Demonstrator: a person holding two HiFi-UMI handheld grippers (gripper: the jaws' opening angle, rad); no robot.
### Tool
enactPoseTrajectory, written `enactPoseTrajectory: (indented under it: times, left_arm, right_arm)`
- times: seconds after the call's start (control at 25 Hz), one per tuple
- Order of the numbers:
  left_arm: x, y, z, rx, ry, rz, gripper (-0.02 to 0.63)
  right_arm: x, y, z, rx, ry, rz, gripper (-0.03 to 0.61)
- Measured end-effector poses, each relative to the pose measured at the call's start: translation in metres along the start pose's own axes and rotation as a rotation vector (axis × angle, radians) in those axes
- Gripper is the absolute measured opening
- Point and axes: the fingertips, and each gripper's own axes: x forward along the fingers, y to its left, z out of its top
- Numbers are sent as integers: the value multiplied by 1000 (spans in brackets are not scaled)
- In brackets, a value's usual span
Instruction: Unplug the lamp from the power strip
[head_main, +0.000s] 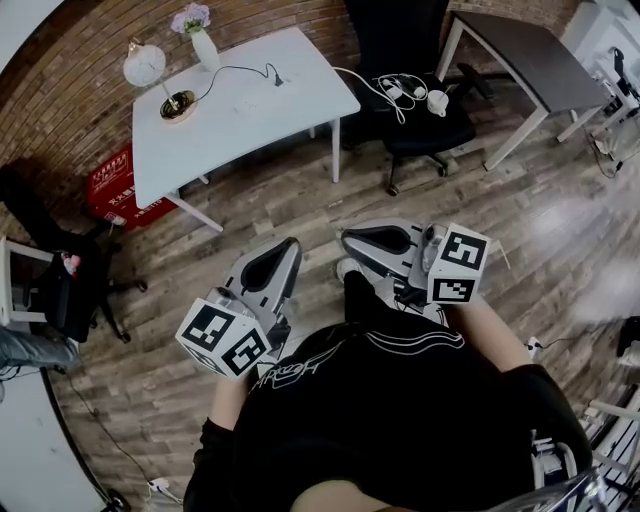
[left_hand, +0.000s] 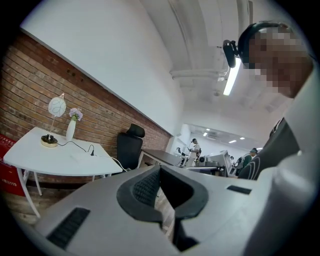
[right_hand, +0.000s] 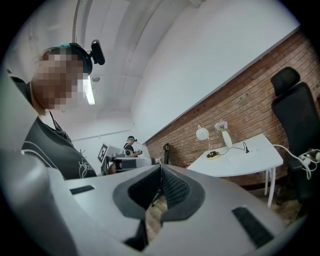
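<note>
The lamp (head_main: 148, 68) has a white globe shade and a round brass base and stands at the far left of the white table (head_main: 250, 125). Its black cord runs across the tabletop to a plug end (head_main: 275, 75) lying on the table. A white power strip (head_main: 392, 89) with coiled cables lies on the seat of the black office chair (head_main: 420, 125). My left gripper (head_main: 290, 247) and right gripper (head_main: 346, 238) are held close to my body over the floor, far from the table, both shut and empty. In the gripper views the lamp (left_hand: 56, 107) (right_hand: 202, 133) is small and distant.
A vase of flowers (head_main: 200, 40) stands behind the lamp. A dark-topped table (head_main: 530, 60) is at the back right, a red crate (head_main: 110, 185) sits under the white table's left side, and another chair (head_main: 60, 290) is at the left. Wooden floor lies between me and the table.
</note>
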Motion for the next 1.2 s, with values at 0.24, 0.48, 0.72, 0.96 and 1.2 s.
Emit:
enactPoseTrajectory:
  times: [0.24,0.48,0.72,0.96,1.2]
  left_arm:
    - [37,56,10,-31,28,55,3]
    - [109,122,25,-17,75,110,3]
    - [187,175,43,1,110,125,3]
    - [228,222,58,79,138,182,3]
    - [236,279,59,82,150,256,3]
  right_arm:
    - [29,-64,8,59,13,36,-3]
    - [45,-157,32,94,19,53,-2]
    - [55,-247,50,129,19,58,-3]
    - [68,-306,64,119,42,77,-2]
    - [90,-340,64,136,60,86,-2]
